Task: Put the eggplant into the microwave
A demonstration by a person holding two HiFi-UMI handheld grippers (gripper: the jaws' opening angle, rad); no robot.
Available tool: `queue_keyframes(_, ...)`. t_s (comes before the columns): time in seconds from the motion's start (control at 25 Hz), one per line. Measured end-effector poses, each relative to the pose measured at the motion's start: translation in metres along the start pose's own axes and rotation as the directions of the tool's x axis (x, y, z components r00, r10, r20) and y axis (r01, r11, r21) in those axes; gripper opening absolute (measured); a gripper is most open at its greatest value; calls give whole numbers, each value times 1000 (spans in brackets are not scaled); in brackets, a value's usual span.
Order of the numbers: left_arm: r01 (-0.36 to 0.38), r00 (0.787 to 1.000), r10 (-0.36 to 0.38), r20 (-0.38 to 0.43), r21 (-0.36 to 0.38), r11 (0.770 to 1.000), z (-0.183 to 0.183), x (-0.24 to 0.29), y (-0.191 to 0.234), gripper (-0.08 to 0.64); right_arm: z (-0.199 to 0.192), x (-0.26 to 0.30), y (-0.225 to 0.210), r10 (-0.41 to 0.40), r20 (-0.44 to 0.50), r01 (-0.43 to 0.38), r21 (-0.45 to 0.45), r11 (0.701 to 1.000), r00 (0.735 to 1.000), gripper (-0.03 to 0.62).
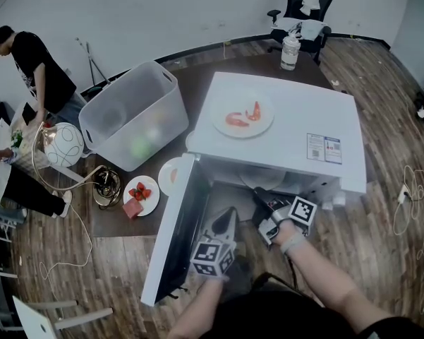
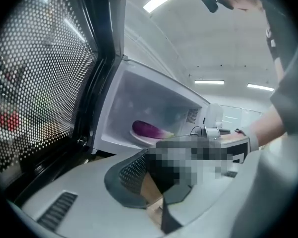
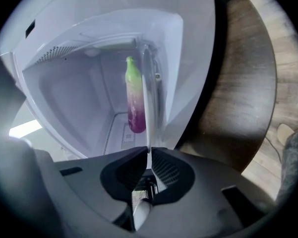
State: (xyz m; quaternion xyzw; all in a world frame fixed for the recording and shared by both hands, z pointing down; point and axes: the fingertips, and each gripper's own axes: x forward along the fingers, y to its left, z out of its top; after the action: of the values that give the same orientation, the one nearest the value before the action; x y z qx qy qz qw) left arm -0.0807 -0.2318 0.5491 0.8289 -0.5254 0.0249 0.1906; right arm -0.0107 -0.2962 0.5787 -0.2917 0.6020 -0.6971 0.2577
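Right gripper point(image 3: 148, 152): clenched on the near rim of a white plate point(image 2: 141, 137), seen edge-on at centre frame in the right gripper view. Eggplant point(image 3: 135, 103): lying on that plate, inside the microwave point(image 1: 296, 119) cavity, green end deeper in. Left gripper point(image 1: 226, 219): low centre of the head view, just outside the cavity. Reads as closed on nothing, but tips obscured, so a judgement. Door point(image 1: 171, 232): swung wide, lower left.

Looks nearly done; only unclamping and backing out left.

Risks:
- Dragging plate and eggplant back over the sill by retracting before unclamping.
- Rolling the eggplant off by tilting the plate on let-go; held at one edge only.
- Cannot confirm plate flat on the cavity floor; possible drop on release.
- Bumping the door with the left gripper, swinging it in on the right one.
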Motion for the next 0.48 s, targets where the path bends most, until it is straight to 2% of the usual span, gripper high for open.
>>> queue_keyframes(0.2,5,1000,-5,2,0,1000,-1,-2,-6,0,-3,-7,2,5,-21,-5,-35,999,1000,28)
queue_keyframes(0.36,15,1000,-15,0,4,1000,-2,-3,-13,1,-13,-12,6,18,-83,-28,-125,992,996,3)
queue_keyframes(0.48,19,1000,-19,-2,6,1000,-4,-4,-17,2,-18,-17,9,35,-107,-51,-145,988,994,2)
